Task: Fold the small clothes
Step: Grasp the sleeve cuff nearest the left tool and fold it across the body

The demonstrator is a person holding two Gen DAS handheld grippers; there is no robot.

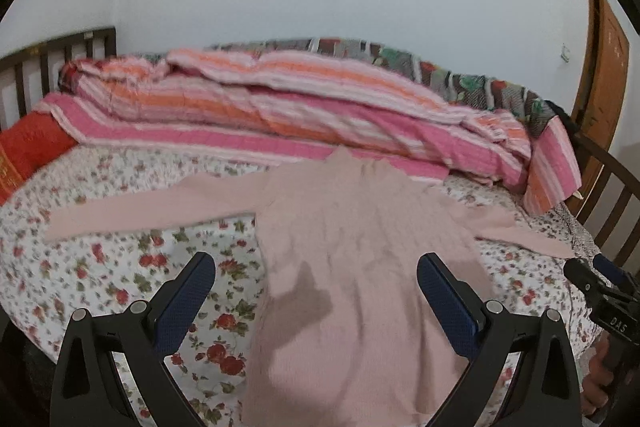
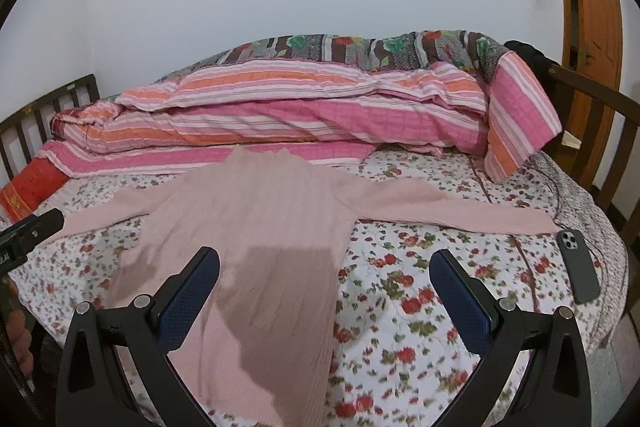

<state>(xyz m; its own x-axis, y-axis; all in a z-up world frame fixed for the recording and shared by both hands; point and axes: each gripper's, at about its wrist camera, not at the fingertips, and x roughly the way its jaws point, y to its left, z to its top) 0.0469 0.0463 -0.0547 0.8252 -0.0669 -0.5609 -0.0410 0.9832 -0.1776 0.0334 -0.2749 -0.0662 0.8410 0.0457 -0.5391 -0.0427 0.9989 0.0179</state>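
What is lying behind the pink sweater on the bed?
Behind the pink sweater lies a folded pink and orange striped quilt, with a dark floral blanket behind it. Whatever is under the quilt is covered.

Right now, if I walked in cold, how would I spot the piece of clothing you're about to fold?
Find the bed with the flowered sheet; a rolled striped quilt lies along its far side. Just in front of that quilt lies the pink sweater, spread flat with both sleeves stretched out sideways. It is the only plain, unpatterned fabric there; a dark phone lies beyond its right sleeve.
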